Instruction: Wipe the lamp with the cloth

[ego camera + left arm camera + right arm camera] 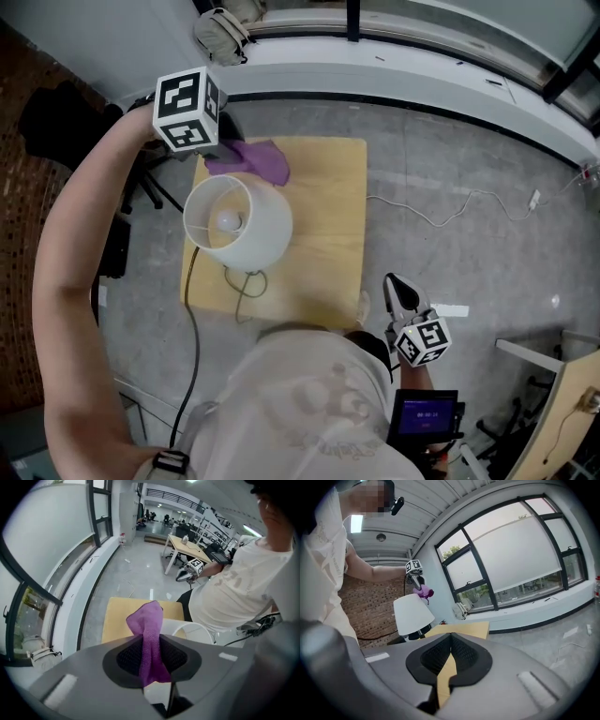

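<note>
Aloft, left gripper [151, 649] with cloth [147, 620]

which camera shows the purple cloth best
The left gripper view: the cloth fills the middle, pinched in the left gripper's jaws. The head view shows part of it beyond the lamp; the right gripper view a tiny distant scrap.

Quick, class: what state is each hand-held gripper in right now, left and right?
Left hand-held gripper: closed on the cloth.
Right hand-held gripper: closed, holding nothing.
</note>
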Tool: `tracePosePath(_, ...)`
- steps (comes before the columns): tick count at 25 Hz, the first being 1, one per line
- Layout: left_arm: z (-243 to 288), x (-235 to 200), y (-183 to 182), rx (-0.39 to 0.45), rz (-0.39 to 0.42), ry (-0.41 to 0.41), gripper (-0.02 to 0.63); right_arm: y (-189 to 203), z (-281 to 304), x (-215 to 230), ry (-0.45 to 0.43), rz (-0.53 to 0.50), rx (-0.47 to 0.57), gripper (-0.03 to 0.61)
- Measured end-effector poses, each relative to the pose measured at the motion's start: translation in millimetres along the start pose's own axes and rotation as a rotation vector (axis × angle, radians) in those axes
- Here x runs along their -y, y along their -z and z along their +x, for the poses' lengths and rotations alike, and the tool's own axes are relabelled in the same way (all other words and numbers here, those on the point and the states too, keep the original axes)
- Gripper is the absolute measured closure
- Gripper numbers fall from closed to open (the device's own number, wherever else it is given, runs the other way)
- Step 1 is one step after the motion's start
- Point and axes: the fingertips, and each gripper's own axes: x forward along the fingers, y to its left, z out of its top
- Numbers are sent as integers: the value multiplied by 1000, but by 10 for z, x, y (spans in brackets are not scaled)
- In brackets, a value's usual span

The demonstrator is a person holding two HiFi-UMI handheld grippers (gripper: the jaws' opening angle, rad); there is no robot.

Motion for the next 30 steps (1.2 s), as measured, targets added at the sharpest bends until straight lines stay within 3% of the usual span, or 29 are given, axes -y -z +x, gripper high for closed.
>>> tracePosePath(7,298,136,0,-175,73,54,518,44,-46,84,2,34,26,565)
tracePosePath(15,901,5,-66,-278,133,83,518,114,-200,216,41,71,25,565)
tracePosePath(23,1361,-132,-126,-278,150,38,518,233,-369,373,82,100,31,565)
tracePosePath(30,821,-75,-352,-162,165,-56,518,156,-378,399,63,74,36,565)
